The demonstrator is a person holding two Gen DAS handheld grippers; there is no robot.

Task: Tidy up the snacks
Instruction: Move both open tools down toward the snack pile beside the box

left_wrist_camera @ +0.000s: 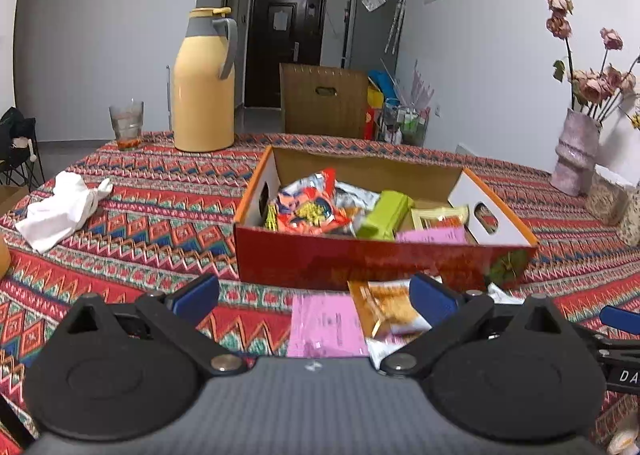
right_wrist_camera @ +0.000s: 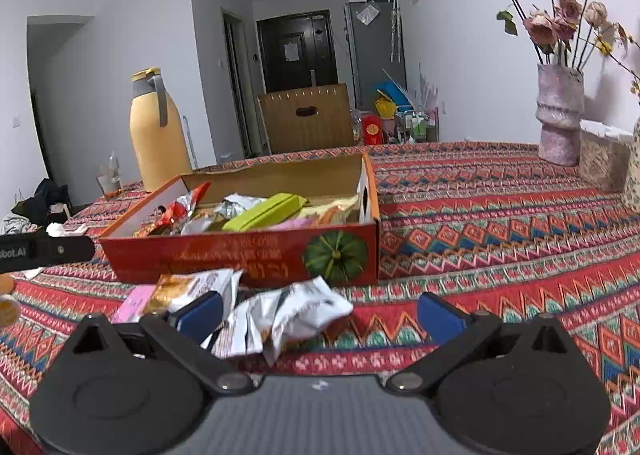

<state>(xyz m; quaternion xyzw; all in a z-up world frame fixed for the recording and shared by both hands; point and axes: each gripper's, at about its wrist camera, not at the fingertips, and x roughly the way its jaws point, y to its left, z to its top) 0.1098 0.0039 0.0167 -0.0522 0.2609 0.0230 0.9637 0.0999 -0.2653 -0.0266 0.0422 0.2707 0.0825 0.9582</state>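
You are mid-collection: with the red box already part-filled and both your left gripper and right gripper spread apart and empty, close next on the loose white packet lying on the worktop just before the box.

Your patterned tablecloth fills the frame. Centre sits the red box; upper left, thermos and glass; lower centre, loose packets.

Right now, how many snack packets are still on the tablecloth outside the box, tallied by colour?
Pink packet: 1
Orange-gold packet: 1
White crinkled packet: 1
Total: 3 that I can make out; both grippers, left and right, are open over them.
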